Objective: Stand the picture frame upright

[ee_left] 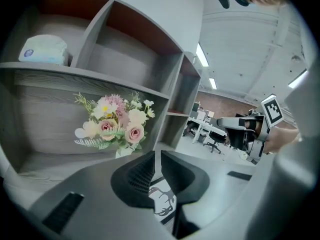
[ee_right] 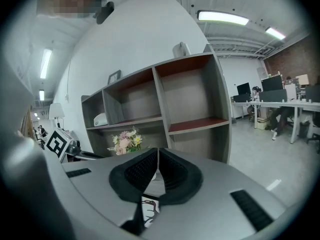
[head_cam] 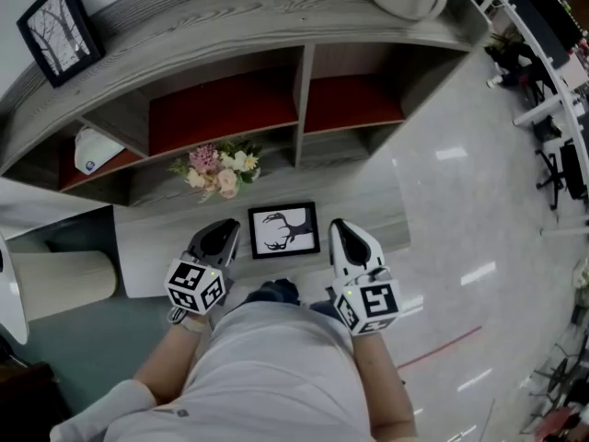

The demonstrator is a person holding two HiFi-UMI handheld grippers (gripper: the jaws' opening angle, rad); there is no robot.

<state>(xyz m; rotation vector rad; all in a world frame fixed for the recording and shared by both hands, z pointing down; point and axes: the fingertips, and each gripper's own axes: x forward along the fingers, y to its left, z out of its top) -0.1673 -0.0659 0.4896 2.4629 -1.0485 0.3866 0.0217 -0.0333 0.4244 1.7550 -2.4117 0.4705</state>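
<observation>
Frame (head_cam: 283, 229) lies flat between left tongs (head_cam: 224, 230) and right tongs (head_cam: 343, 229), both closed, empty.

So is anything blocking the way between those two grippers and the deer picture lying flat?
Nothing visible. The picture frame lies bare on the ledge between the left gripper and the right gripper; the flowers stand behind it, off to its left, apart.
</observation>
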